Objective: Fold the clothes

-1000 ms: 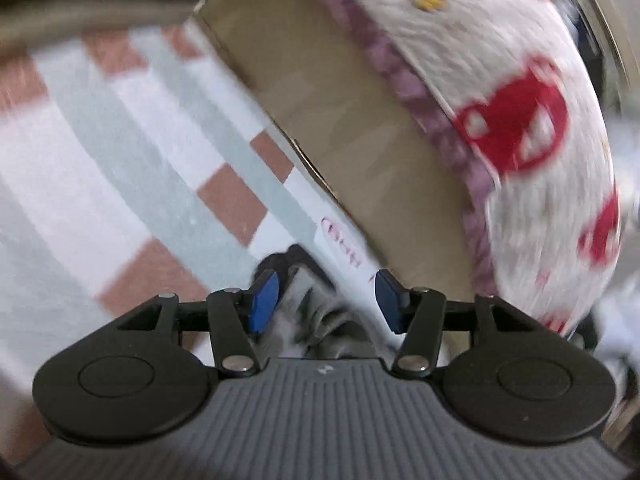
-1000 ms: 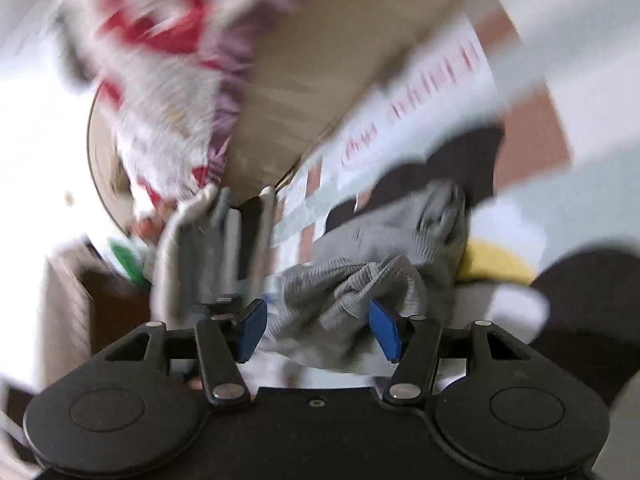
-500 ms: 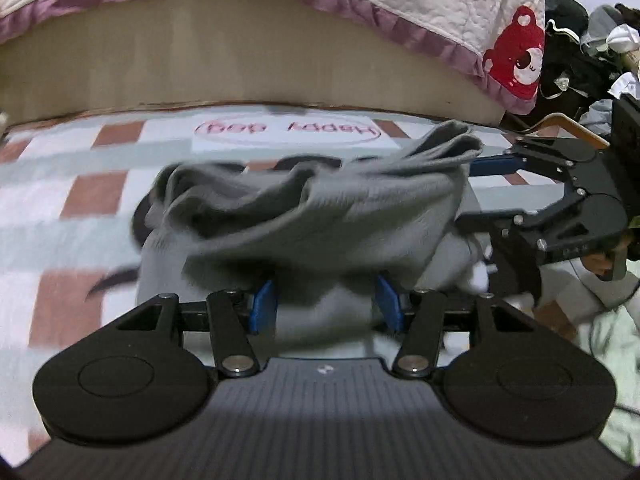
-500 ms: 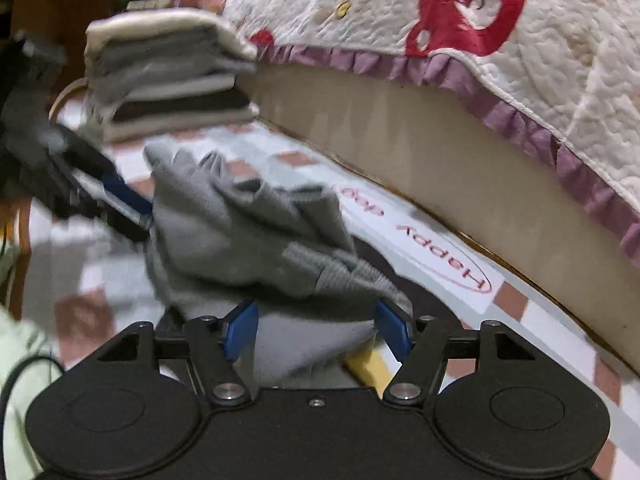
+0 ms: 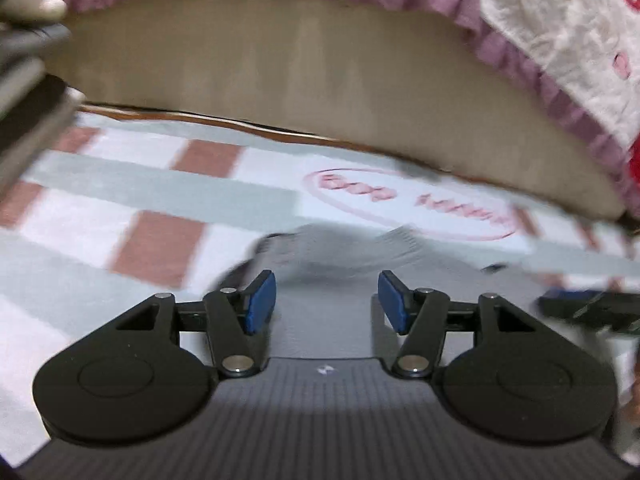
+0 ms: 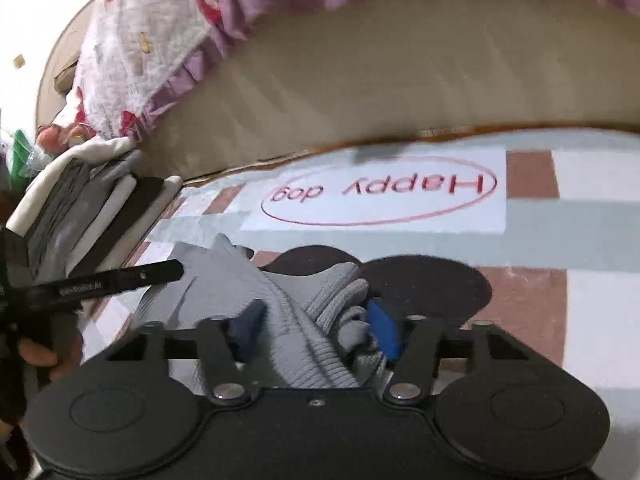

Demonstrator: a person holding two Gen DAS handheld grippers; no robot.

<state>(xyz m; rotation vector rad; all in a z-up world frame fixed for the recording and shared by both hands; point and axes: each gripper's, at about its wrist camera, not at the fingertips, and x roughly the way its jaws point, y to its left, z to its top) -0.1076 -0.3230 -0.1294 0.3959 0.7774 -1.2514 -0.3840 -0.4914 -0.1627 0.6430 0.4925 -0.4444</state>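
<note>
The grey garment (image 6: 256,300) lies bunched on the mat (image 6: 560,216) at 6 o'clock; the right gripper (image 6: 316,328) straddles it, jaws apart; the left gripper (image 5: 326,302) likewise gapes; grip opposite edges, spread flat before folding.

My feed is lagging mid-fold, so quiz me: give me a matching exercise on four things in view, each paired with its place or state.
Things:
1. grey garment
2. folded stack
3. "Happy dog" oval
4. quilt

Places or states:
A. hangs over the bed edge, purple frill
B. bunched between the right gripper's fingers
C. printed on the checked mat
D. piled at the left, beside the bed base

Pairs: 1-B, 2-D, 3-C, 4-A
</note>
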